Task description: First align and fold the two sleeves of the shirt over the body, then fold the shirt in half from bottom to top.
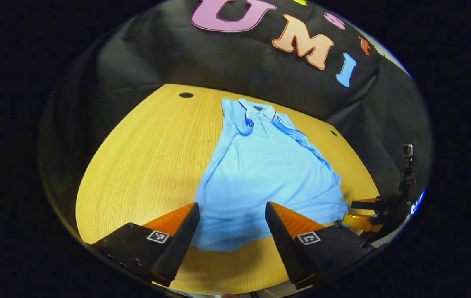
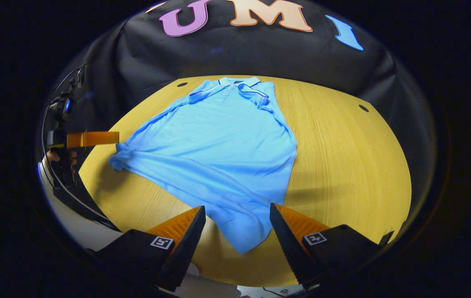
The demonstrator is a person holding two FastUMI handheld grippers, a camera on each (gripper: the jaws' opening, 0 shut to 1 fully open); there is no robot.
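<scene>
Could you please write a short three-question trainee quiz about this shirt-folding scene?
1. True or false: the sleeves of the light blue polo shirt are already folded over its body.
2. Each gripper's own fingers are: A) shut on the hem, B) open above the hem, C) shut on the collar.
3. What does the shirt lie on?

Key: 1 true. 2 B, for both left gripper and right gripper. 3 the wooden table.

In the left gripper view, the shirt (image 1: pixel 256 174) hem at 6 o'clock is partly hidden behind the left hand-held gripper (image 1: pixel 232 215) fingers.
</scene>
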